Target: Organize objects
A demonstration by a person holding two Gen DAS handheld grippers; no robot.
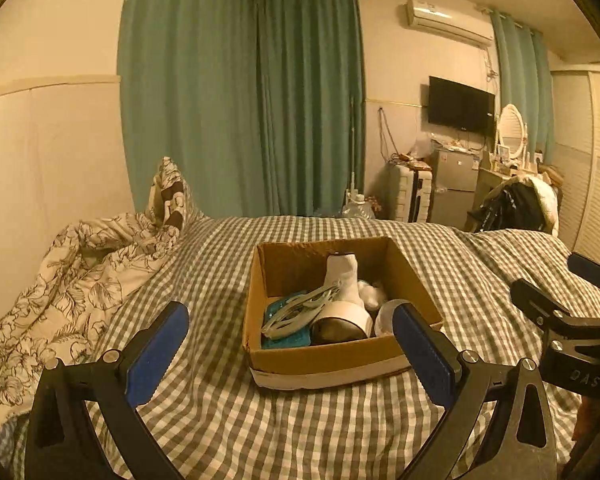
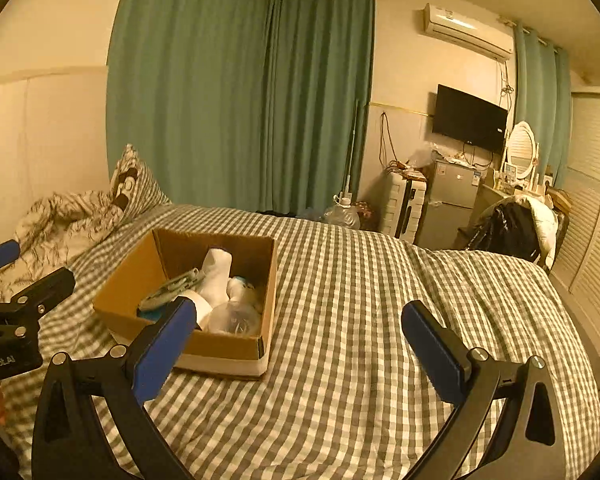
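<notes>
Both wide open, empty: left hand-held gripper [image 1: 291,344] faces the cardboard box [image 1: 332,356] at twelve o'clock; right hand-held gripper [image 2: 299,342] sees it at ten.

My right finger's pad [image 1: 424,354] covers the near right corner of the box [image 1: 328,360], and the clear round thing [image 1: 384,316] behind it is half hidden, so I cannot tell what it is. The teal item [image 1: 286,340] lies mostly under the hanger [image 1: 300,310] and sock [image 1: 346,284]. From my right side, my left finger [image 2: 164,344] hides the box's near wall. Clutter on the far fridge [image 2: 452,192] is too small to make out.
</notes>
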